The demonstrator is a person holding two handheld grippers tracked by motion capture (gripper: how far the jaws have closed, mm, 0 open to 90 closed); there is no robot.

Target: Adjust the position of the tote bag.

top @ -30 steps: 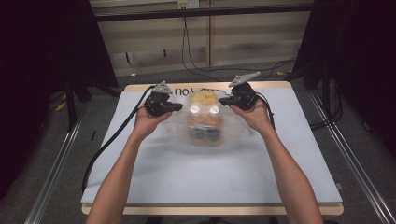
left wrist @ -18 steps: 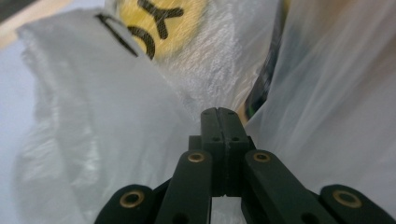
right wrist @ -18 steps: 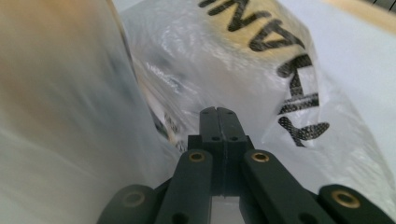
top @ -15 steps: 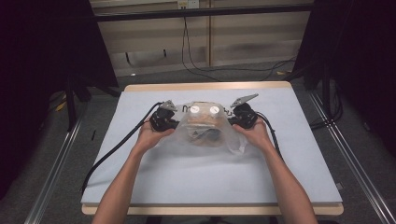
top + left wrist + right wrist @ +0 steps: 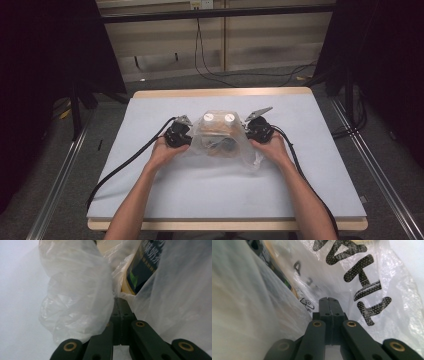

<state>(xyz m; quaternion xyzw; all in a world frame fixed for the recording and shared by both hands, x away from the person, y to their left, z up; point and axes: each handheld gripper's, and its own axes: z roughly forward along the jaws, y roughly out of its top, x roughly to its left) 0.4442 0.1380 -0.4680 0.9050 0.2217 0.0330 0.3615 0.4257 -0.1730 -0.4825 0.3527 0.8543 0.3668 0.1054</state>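
bag (image 5: 222, 140) mid-table (image 5: 150, 190) | left claw (image 5: 186, 136) left | right claw (image 5: 248, 131) right

I can't make out the contents inside the crumpled clear plastic bag (image 5: 220, 137): film blurs them. In my right gripper view its black printed lettering (image 5: 362, 277) runs off the top edge, unreadable. Both forearms are cut off below.

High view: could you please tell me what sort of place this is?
Probably a recording lab: a white-topped wooden table ringed by black curtains, metal floor rails, and loose black cables along the wall.
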